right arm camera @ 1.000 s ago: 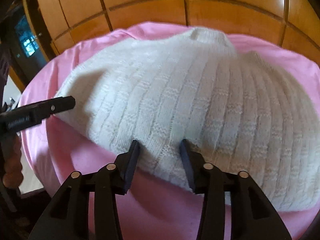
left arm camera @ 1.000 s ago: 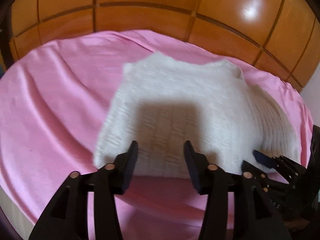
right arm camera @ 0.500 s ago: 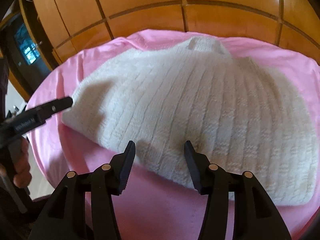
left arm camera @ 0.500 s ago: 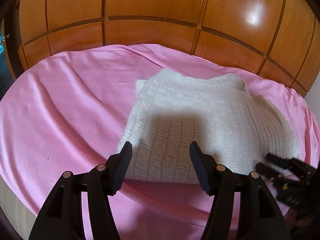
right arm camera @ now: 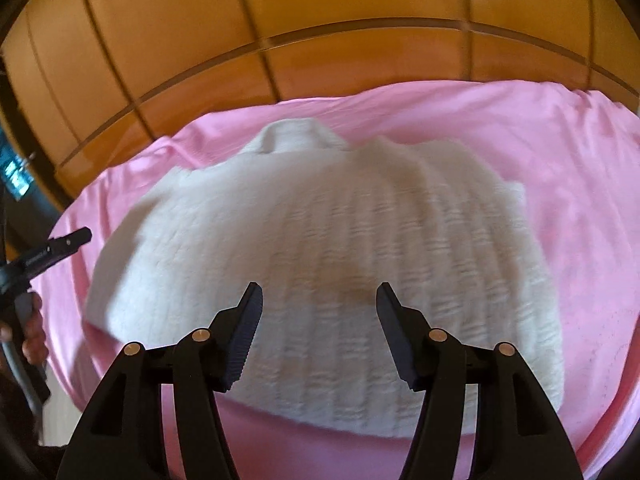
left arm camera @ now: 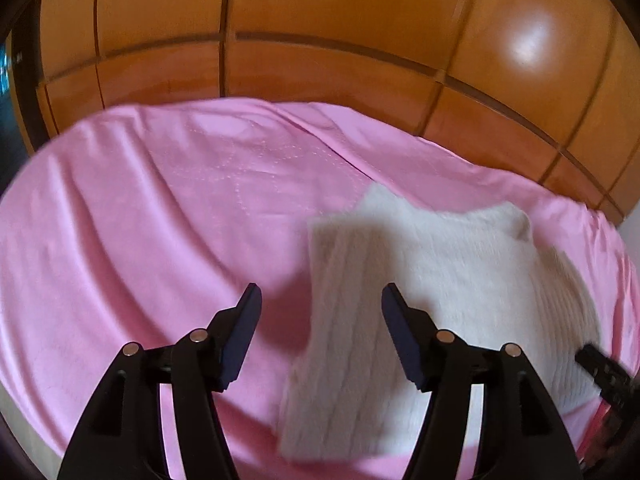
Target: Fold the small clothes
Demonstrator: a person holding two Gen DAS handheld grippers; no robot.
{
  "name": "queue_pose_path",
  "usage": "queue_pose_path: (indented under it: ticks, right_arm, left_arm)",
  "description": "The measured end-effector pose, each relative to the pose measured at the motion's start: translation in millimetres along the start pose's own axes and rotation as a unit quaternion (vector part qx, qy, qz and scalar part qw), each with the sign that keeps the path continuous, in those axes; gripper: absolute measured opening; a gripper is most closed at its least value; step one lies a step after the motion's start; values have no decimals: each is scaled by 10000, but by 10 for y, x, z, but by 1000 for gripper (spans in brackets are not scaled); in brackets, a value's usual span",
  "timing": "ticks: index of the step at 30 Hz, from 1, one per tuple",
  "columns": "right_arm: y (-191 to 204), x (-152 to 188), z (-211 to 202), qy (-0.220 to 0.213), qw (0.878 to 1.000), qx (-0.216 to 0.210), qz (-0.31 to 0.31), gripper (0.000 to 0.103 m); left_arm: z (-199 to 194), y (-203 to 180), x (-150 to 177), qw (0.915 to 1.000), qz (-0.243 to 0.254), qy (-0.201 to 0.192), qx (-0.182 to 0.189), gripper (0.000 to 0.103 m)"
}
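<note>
A white ribbed knit sweater [left arm camera: 460,272] lies folded on the pink sheet [left arm camera: 140,220], collar towards the far side. My left gripper [left arm camera: 321,294] hovers over the sweater's left edge, its jaws opening, with nothing pinched between them. In the right wrist view the sweater [right arm camera: 320,220] fills the middle. Above its near hem hangs my right gripper [right arm camera: 318,292], open and holding nothing. The left gripper's tip [right arm camera: 60,246] shows off the sweater's left side, and the right gripper's tip [left arm camera: 600,364] shows at the sweater's right edge.
Glossy wooden panels [left arm camera: 320,20] rise behind the bed. The pink sheet [right arm camera: 560,152] is wrinkled and spreads wide to the left of the sweater. A hand [right arm camera: 34,332] grips the left tool at the bed's left edge.
Both grippers let go of the sweater's near hem and spread their jaws. Each drew back and up; the left one also shifted left, so the sweater now sits to its right.
</note>
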State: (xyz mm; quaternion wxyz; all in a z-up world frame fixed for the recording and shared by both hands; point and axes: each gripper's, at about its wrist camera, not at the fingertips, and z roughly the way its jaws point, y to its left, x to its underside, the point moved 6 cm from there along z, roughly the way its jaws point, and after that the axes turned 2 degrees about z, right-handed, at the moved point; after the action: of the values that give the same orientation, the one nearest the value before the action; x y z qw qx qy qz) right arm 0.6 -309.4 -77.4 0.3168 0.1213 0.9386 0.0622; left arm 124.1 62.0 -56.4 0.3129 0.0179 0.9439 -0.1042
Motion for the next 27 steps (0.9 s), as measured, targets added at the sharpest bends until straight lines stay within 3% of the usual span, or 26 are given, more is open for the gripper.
queue_pose_path:
  ticks: [6, 8, 9, 10, 12, 16, 20, 25, 26, 27]
  right_arm:
    - [-141, -170, 88, -112, 9998, 148, 107, 58]
    - [-202, -234, 102, -174, 9995, 238, 140, 58]
    - [-241, -263, 107, -200, 9993, 278, 164, 58]
    - [-301, -296, 108, -226, 9989, 342, 214, 58]
    - [-398, -354, 119, -268, 9984, 402, 306, 58]
    - [-610, -486, 286, -266, 9971, 566, 423, 58]
    - [-948, -573, 718, 90, 9904, 1245, 588, 58]
    - [-995, -593, 882, -88, 9849, 1653, 515, 61]
    - [-1003, -588, 873, -99, 9854, 1613, 533, 62]
    - [-1015, -589, 866, -93, 9861, 1560, 561, 63]
  left_arm:
    - [480, 4, -226, 9982, -351, 382, 316, 59]
    - [628, -55, -227, 9967, -390, 526, 482, 44]
    - [692, -86, -219, 9964, -338, 608, 490, 36]
    - [751, -112, -194, 9966, -280, 673, 391, 21]
    - [789, -191, -163, 9973, -112, 620, 368, 7]
    - [743, -176, -238, 9994, -223, 245, 43, 6]
    - [931, -147, -204, 9981, -151, 360, -483, 6]
    - [1001, -212, -112, 9948, 250, 325, -929, 9]
    - [962, -217, -126, 9949, 220, 335, -925, 11]
    - [915, -205, -140, 9949, 162, 315, -942, 22]
